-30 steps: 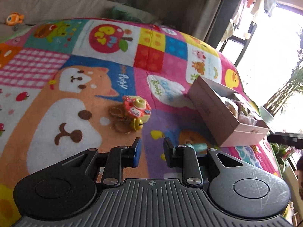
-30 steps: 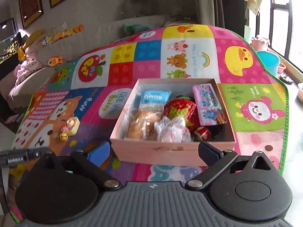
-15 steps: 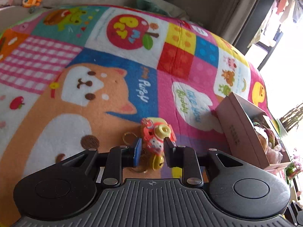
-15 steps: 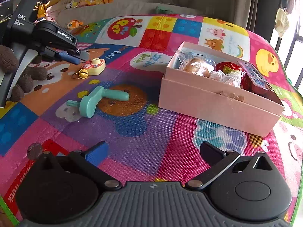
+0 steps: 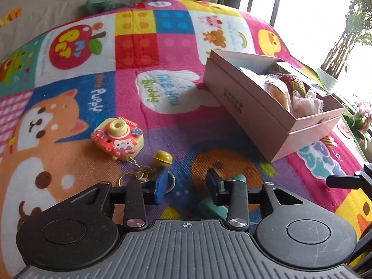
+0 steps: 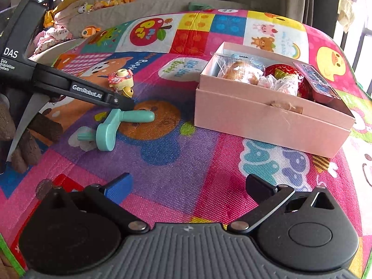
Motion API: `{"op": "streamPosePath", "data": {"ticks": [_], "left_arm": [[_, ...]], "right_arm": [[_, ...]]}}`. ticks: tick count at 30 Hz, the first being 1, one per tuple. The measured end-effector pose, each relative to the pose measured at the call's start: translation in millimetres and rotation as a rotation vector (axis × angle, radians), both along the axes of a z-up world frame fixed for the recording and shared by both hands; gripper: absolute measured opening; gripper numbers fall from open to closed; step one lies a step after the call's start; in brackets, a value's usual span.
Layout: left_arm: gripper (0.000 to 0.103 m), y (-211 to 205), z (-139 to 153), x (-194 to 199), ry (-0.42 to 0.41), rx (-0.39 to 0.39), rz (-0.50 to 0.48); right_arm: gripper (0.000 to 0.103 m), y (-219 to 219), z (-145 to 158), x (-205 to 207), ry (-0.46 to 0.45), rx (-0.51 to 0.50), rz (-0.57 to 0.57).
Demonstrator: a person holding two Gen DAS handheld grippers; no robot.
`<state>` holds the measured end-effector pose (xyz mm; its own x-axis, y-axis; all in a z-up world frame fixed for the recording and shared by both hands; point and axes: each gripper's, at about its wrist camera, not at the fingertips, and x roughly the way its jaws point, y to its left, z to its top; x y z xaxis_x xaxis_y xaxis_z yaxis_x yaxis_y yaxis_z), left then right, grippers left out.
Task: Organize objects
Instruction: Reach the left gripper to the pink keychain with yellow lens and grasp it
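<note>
Snacks already fill the pink box [image 6: 267, 114] on the play mat [image 6: 186, 162], while the camera keychain [image 5: 117, 137] and teal handle toy [image 6: 116, 125] lie outside it, left claw [image 5: 187, 186] part-open above them, right claw [image 6: 188, 189] wide, both empty.

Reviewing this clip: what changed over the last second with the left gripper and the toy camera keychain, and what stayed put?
The left gripper had nearly closed around the toy camera keychain half a second ago; now its jaws are wider and it sits back and right of the toy, nothing held. The teal handle, the pink box and the open right gripper look unchanged.
</note>
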<state>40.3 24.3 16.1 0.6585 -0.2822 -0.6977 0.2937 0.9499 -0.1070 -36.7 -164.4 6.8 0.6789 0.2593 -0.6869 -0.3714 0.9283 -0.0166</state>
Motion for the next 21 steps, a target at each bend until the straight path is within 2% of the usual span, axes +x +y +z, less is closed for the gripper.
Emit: {"op": "streamPosePath", "data": {"ticks": [2,5,7,8,10,13,15,19,21], "left_arm": [[0.054,-6,0,3,-0.001,0.015,-0.015],[0.052,-5,6,3,-0.009,-0.012,-0.033],[0.052,6,21,-5,-0.099,-0.042,-0.026],[0.052,13,31,-10,-0.171,-0.018,-0.008],[0.051,25,41,-7,-0.242,0.052,0.023],[0.051,38,39,17,-0.209,0.122,0.004],[0.051,48,34,36,-0.176,0.129,-0.005],[0.051,81,22,71,-0.027,-0.075,0.024],[0.051,89,14,77,0.022,-0.134,0.028]], "right_arm": [[0.103,0,0,1,0.002,0.002,0.0],[0.103,-1,0,1,0.007,0.008,-0.002],[0.103,-2,0,1,0.008,0.011,-0.003],[0.103,-2,0,1,0.009,0.012,-0.003],[0.103,-2,0,2,0.013,0.015,-0.002],[0.103,-2,0,3,0.016,0.017,-0.002],[0.103,-3,0,3,0.016,0.018,-0.002],[0.103,-3,0,3,0.016,0.018,-0.001],[0.103,-3,0,3,0.017,0.019,-0.002]]}}
